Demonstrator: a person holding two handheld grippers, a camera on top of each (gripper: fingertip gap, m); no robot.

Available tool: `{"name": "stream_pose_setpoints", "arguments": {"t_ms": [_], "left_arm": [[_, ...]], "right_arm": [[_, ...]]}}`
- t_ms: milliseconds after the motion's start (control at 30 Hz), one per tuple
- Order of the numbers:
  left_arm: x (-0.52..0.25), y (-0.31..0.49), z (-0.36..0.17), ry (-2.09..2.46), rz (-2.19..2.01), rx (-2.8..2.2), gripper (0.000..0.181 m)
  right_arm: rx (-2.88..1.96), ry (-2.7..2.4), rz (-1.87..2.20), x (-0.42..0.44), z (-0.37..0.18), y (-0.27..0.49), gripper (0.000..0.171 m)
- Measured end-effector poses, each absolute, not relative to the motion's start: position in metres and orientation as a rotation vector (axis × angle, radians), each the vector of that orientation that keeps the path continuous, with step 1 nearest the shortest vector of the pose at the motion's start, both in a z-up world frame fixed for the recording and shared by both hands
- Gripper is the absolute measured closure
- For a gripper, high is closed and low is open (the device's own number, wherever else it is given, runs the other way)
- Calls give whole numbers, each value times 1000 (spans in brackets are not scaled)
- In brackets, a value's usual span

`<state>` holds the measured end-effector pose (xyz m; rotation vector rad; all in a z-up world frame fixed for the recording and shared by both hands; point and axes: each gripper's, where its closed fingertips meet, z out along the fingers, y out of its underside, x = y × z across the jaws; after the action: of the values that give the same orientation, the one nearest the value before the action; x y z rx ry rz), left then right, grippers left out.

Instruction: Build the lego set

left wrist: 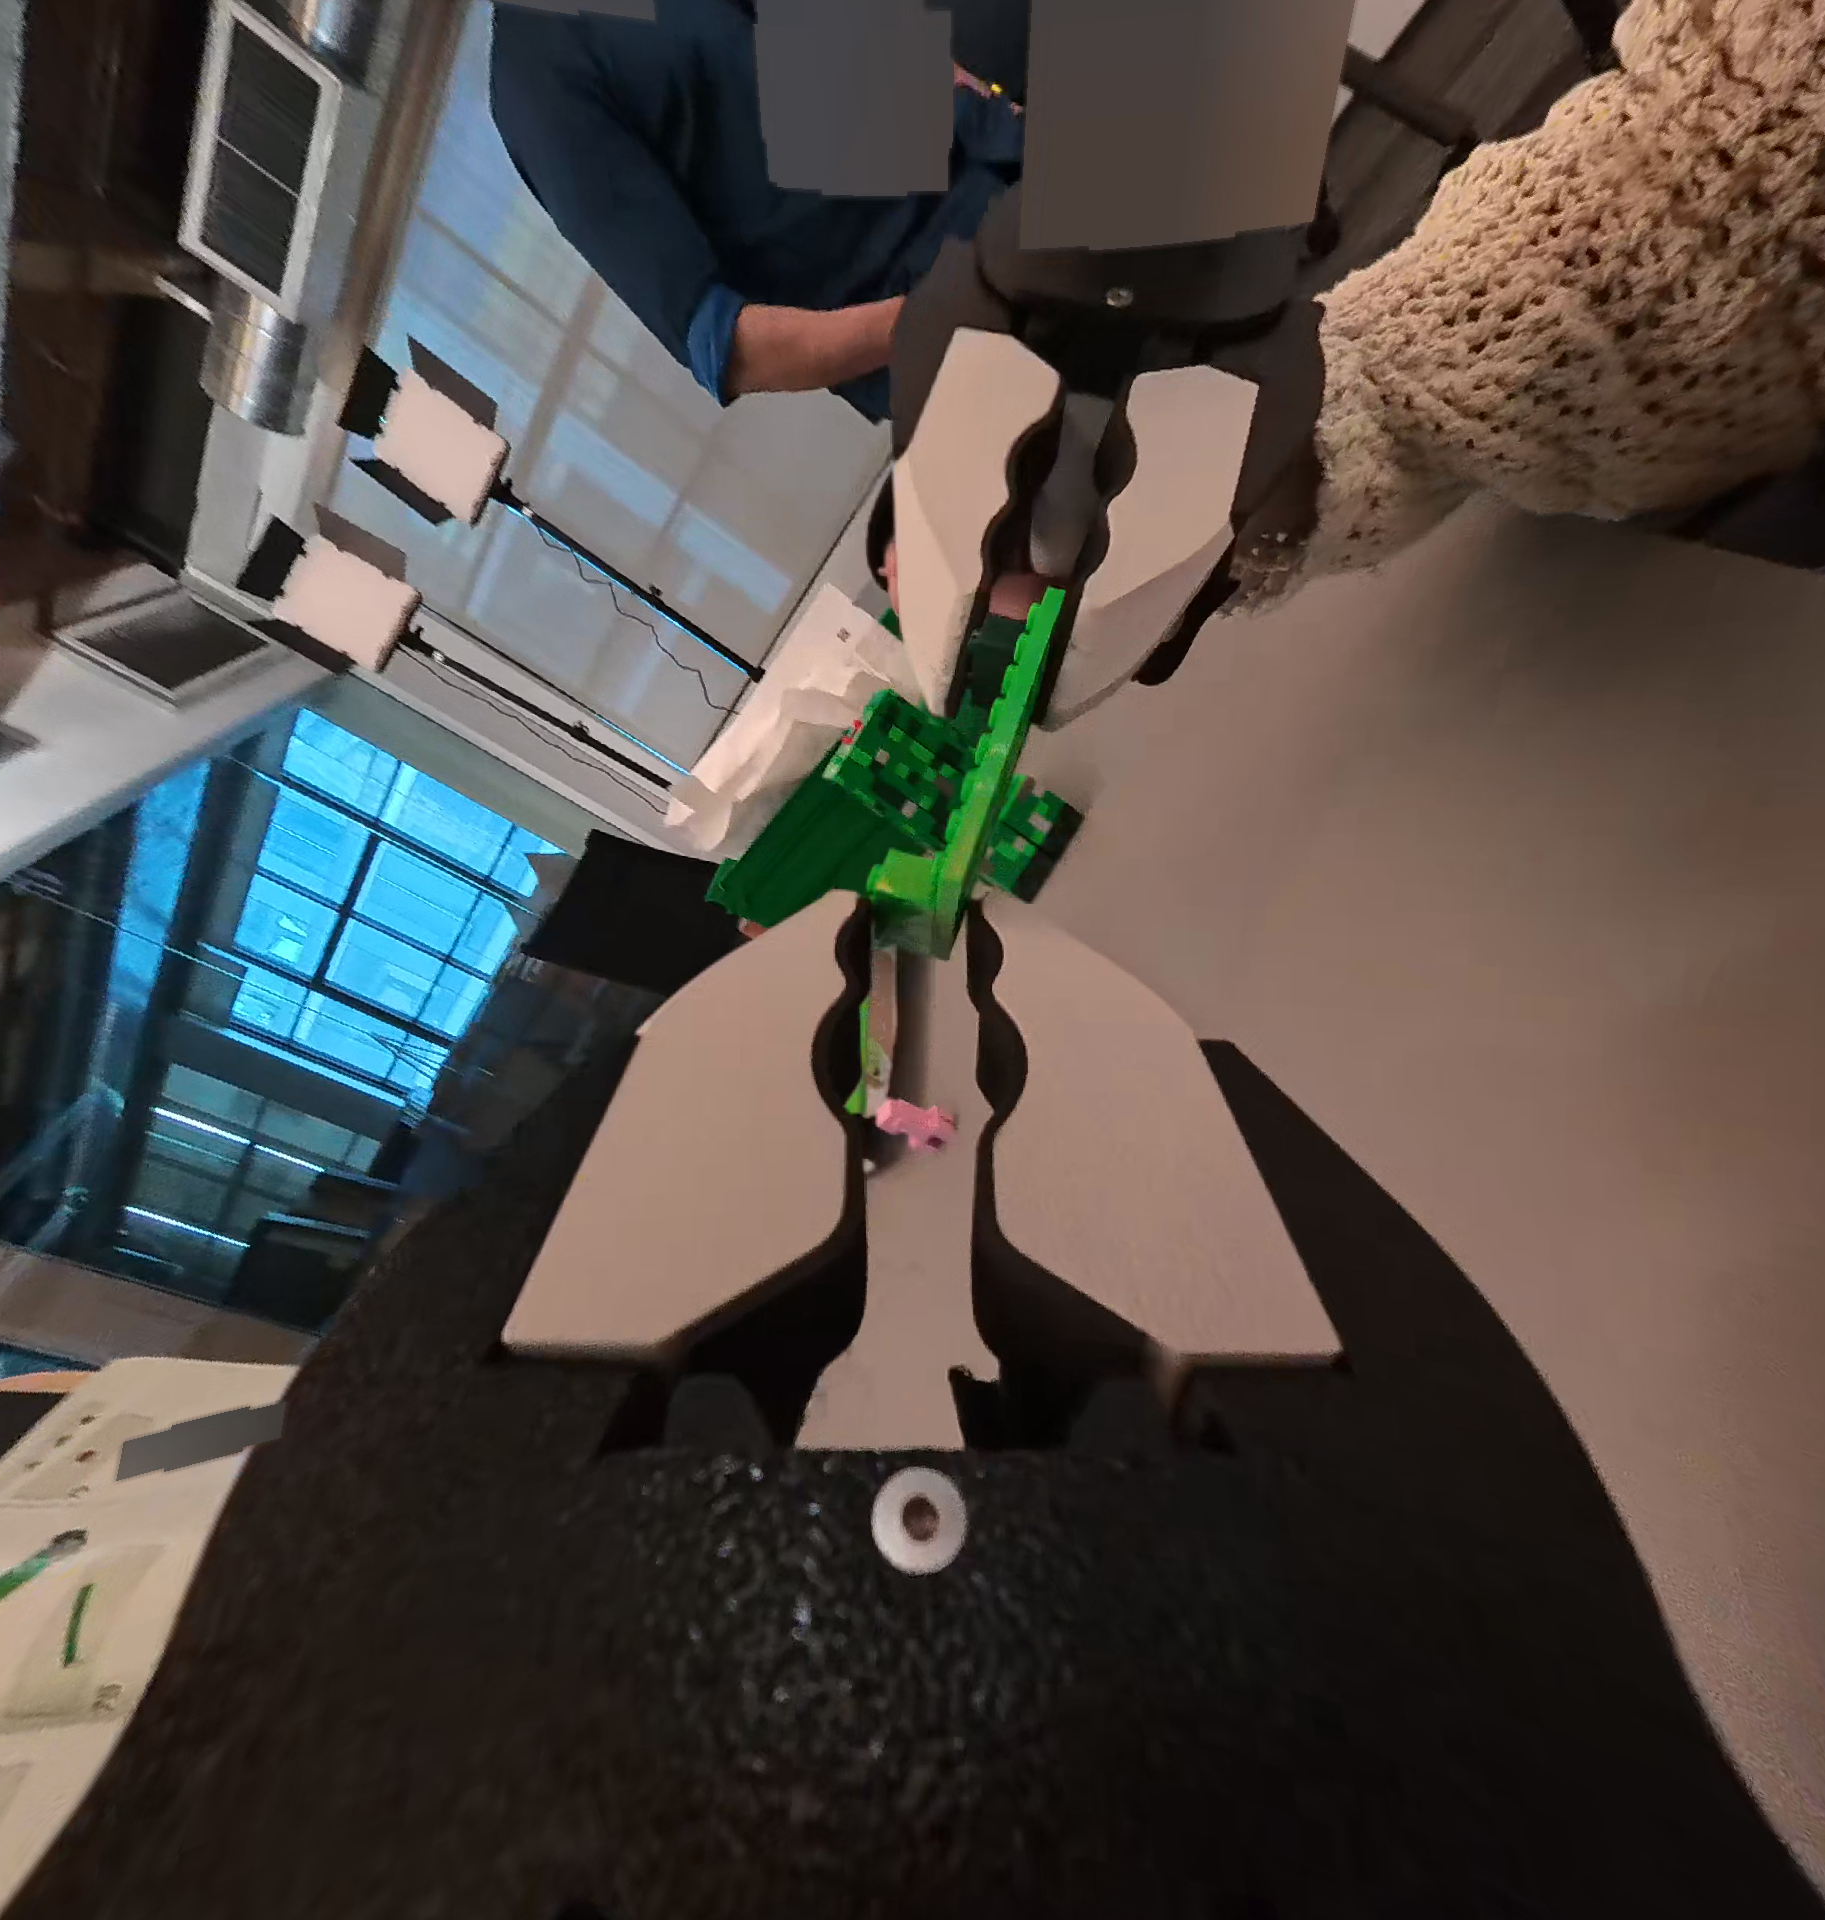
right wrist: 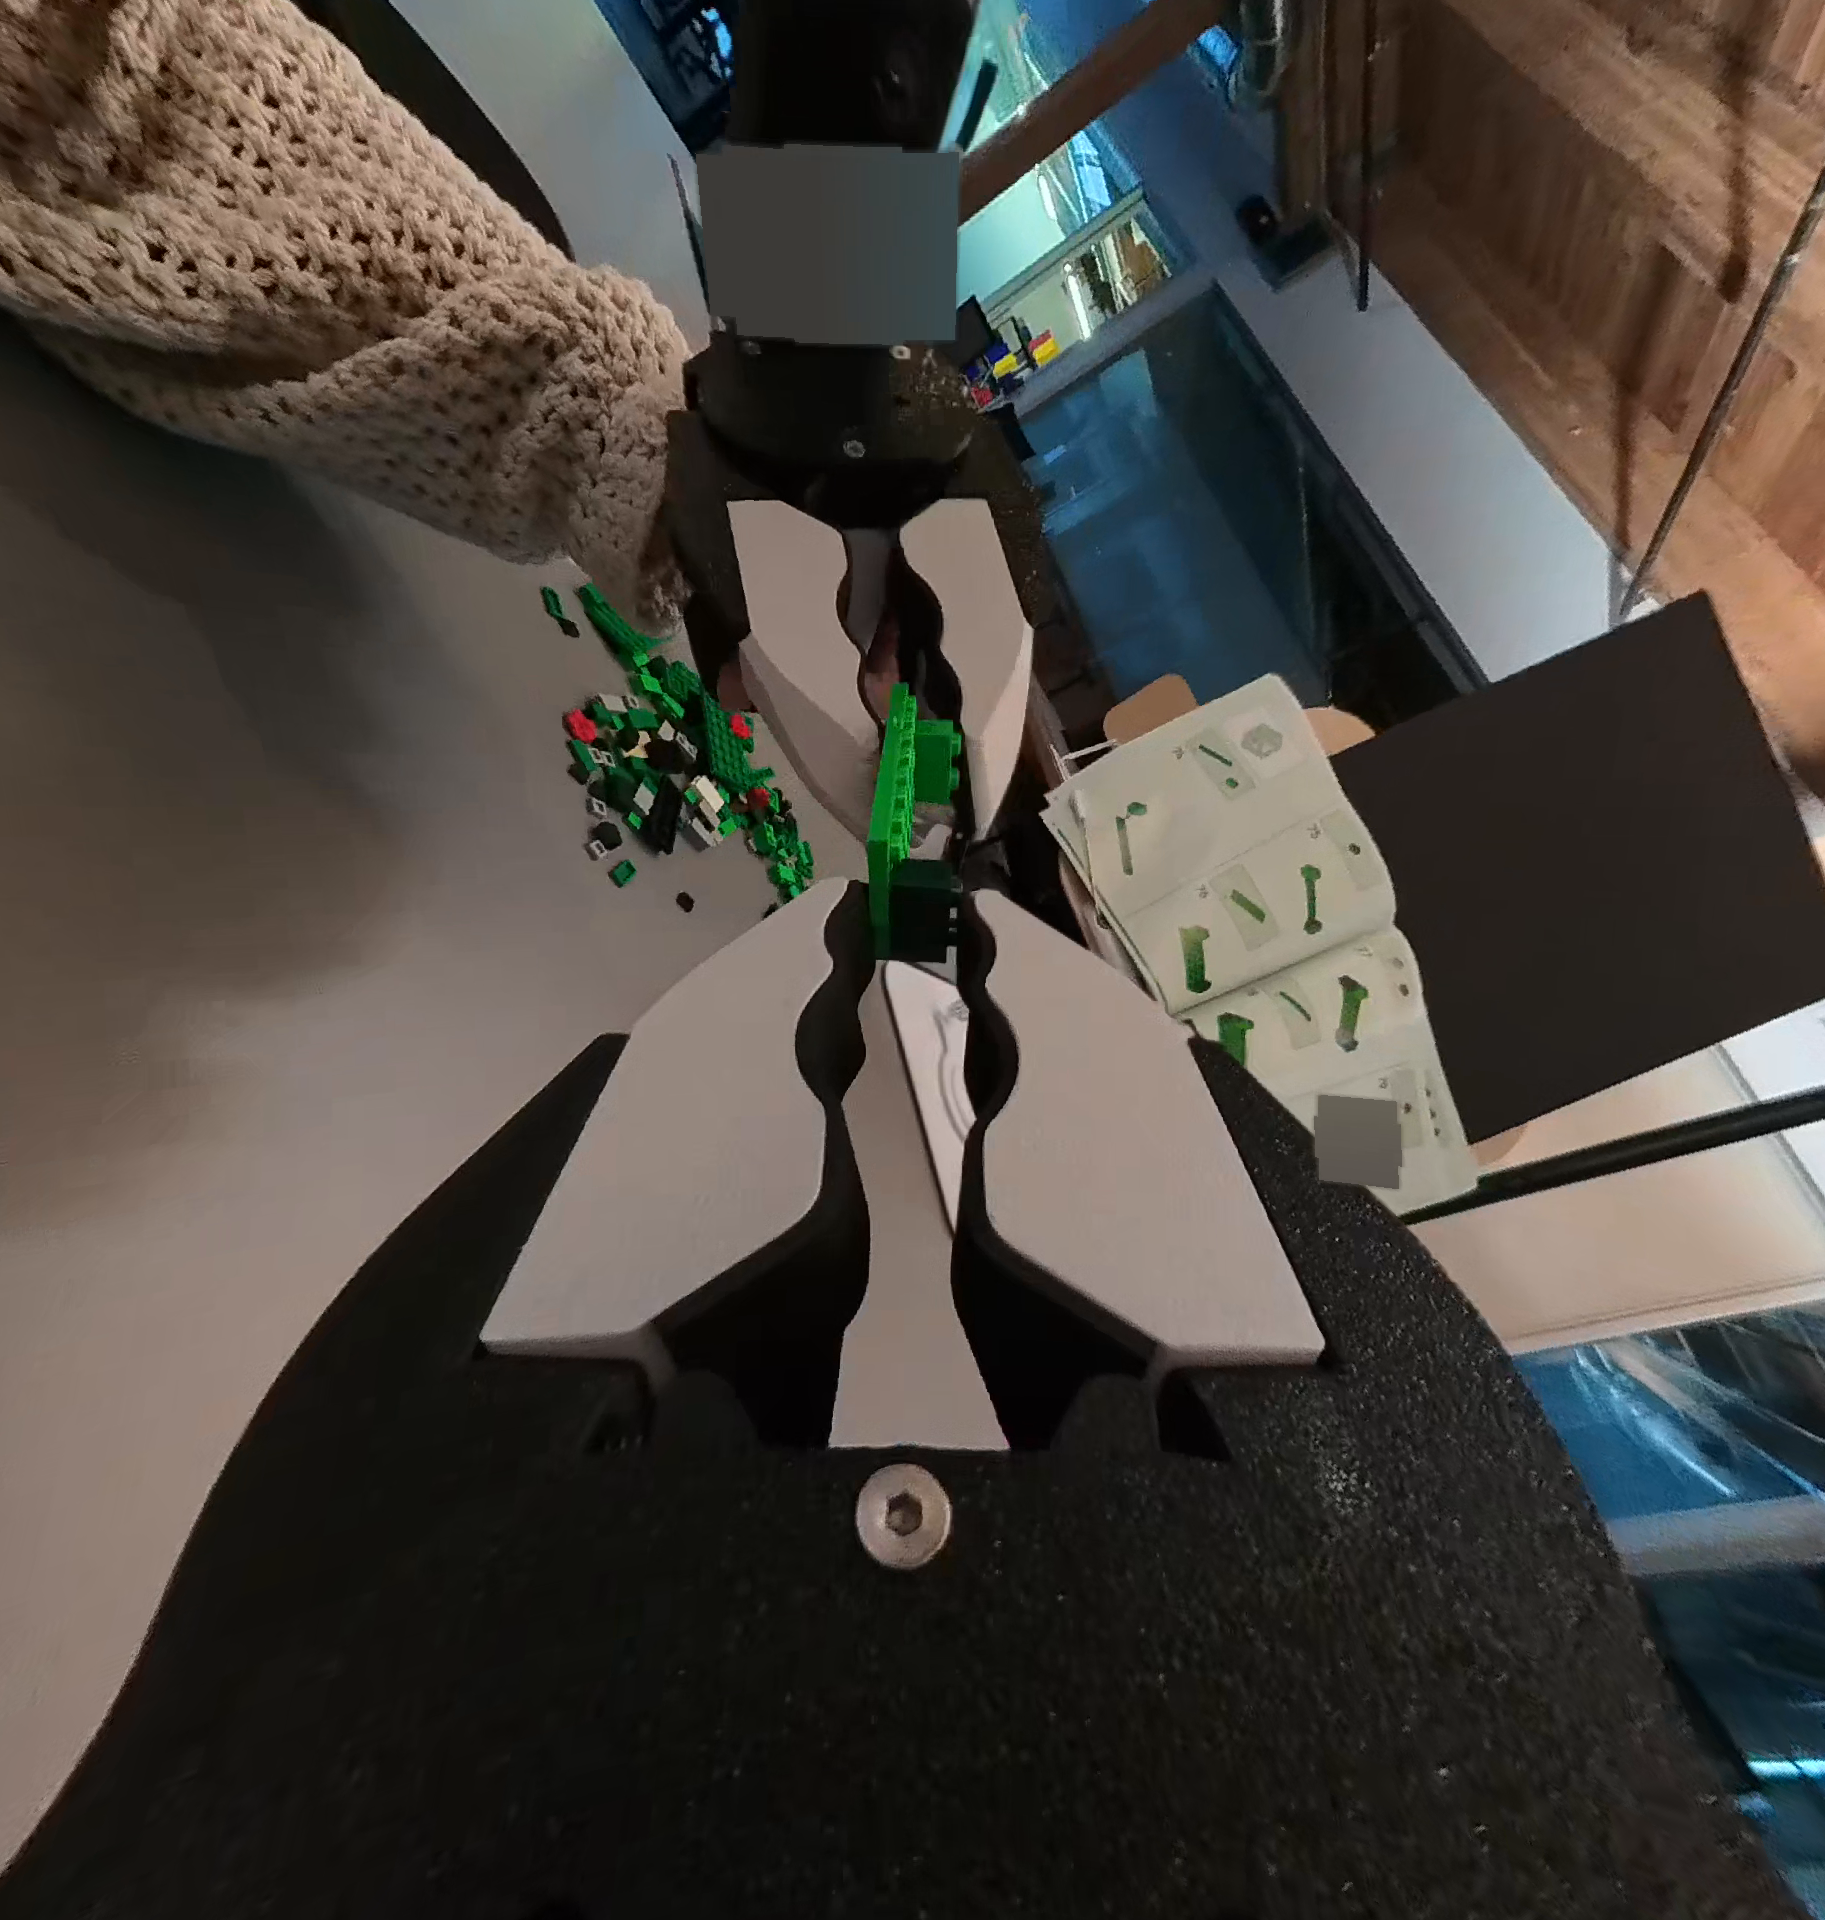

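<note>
Your grippers: pale grey fingers (left wrist: 742, 1122) on speckled black bodies
Plate you hold (right wrist: 892, 821): bright green, dark green bricks on it
Your sleeve (left wrist: 1573, 301): cream open-weave knit
Loose pile (right wrist: 679, 769): mostly green, with bits of black, white, grey and red
Small piece (left wrist: 918, 1122): pink
Your booklet (right wrist: 1272, 894): white pages with green drawings
Table (left wrist: 1459, 935): plain light grey
Bystander's shirt (left wrist: 617, 135): dark blue

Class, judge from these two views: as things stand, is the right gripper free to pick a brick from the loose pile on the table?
Probably not yet. The right gripper is shut on the green Lego assembly, which the left gripper also clamps. The loose brick pile lies uncovered on the table; it must let go first.
</note>
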<state>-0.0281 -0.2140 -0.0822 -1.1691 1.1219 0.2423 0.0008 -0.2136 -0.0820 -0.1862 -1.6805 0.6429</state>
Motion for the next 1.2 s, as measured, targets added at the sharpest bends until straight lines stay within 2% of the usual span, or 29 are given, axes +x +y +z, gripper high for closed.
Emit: {"name": "stream_pose_setpoints", "arguments": {"t_ms": [500,533,667,700,933,1100,1200], "left_arm": [[-22,-218,-74,1085,195,-1167,164],[-25,-215,-76,1069,168,-1204,151],[-26,-215,-84,961,-258,-1351,126],[-22,-217,-88,953,-368,-1385,124],[7,-228,-109,1057,-559,-1423,137],[6,-226,-120,1063,-605,-1476,130],[6,-225,-125,1065,-619,-1486,148]], "right_arm": [[-72,-1732,518,9,-69,-217,157],[-40,-1697,488,9,-70,-214,156],[83,-1612,333,9,-86,-205,156],[131,-1587,330,12,-88,-210,156],[300,-1524,180,18,-97,-219,156],[343,-1535,124,15,-109,-217,156],[374,-1535,73,13,-115,-218,156]]}}
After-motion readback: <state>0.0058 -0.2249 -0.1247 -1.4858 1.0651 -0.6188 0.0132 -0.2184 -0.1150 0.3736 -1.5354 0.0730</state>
